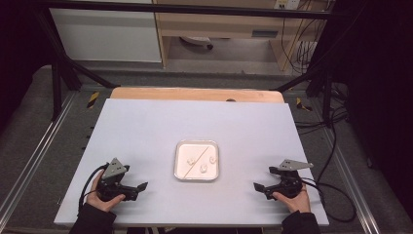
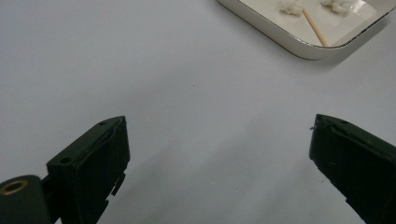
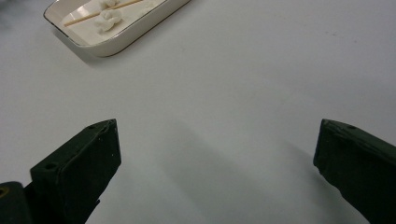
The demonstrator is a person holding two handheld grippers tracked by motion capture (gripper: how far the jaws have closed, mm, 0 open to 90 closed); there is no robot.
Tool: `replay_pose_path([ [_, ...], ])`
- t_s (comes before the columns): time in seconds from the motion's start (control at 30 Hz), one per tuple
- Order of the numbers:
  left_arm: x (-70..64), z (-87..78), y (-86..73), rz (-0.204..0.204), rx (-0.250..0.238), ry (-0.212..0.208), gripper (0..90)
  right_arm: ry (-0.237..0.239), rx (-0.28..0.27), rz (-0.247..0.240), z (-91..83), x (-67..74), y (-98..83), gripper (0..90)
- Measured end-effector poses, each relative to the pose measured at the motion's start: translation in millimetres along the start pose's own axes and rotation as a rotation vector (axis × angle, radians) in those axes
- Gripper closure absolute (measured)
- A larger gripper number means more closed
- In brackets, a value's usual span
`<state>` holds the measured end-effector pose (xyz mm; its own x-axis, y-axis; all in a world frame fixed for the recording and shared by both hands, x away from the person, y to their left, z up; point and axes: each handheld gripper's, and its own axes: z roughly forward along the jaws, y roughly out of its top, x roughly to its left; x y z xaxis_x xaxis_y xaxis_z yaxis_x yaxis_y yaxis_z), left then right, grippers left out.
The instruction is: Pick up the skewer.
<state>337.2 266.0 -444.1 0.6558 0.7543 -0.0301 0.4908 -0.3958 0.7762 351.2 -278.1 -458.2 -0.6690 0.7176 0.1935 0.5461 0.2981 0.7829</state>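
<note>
A small square white tray (image 1: pixel 187 148) sits in the middle of the white table. It holds three white fluffy lumps (image 1: pixel 203 168) and a thin wooden stick (image 1: pixel 197 158) lying diagonally. My left gripper (image 1: pixel 139 190) rests at the near left of the table, open, its jaws pointing toward the tray. My right gripper (image 1: pixel 261 190) rests at the near right, open too. In the left gripper view the left gripper (image 2: pixel 219 122) has bare table between its jaws, with the tray (image 2: pixel 303 46) and stick (image 2: pixel 315 28) at the upper right. In the right gripper view the right gripper (image 3: pixel 218 123) is empty, and the tray (image 3: pixel 107 46) lies at the upper left.
The white board (image 1: pixel 146 126) lies on a wooden tabletop whose edge (image 1: pixel 195 94) shows at the back. Black frame struts (image 1: pixel 58 73) stand at both far corners. Cables (image 1: pixel 336 146) trail along the floor on the right.
</note>
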Motion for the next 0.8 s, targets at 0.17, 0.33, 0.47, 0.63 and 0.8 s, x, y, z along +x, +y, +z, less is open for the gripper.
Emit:
replay_pose_path([
  [0.17, -2.1, 0.2, 1.3, 0.002, 0.004, 0.009, 4.9, -0.001, 0.002, 0.002, 0.3, 0.3, 0.1, 1.3],
  [0.33, -2.9, 0.4, 3.0, 0.002, 0.008, 0.010, 4.9, -0.006, 0.005, -0.003, 0.5, -0.4, 0.4, 1.4],
  [0.47, -3.8, 0.8, 4.7, 0.000, 0.010, 0.009, 5.1, -0.006, 0.008, -0.004, 0.1, 0.0, 0.2, 1.4],
  [0.63, -6.1, 1.4, 7.7, -0.002, 0.011, 0.016, 5.2, -0.008, 0.001, -0.005, -0.1, -0.1, 0.5, 1.4],
  [0.8, -10.9, 3.8, 12.5, 0.005, 0.016, 0.020, 5.2, -0.011, 0.001, -0.003, -0.6, -0.2, 0.6, 1.4],
])
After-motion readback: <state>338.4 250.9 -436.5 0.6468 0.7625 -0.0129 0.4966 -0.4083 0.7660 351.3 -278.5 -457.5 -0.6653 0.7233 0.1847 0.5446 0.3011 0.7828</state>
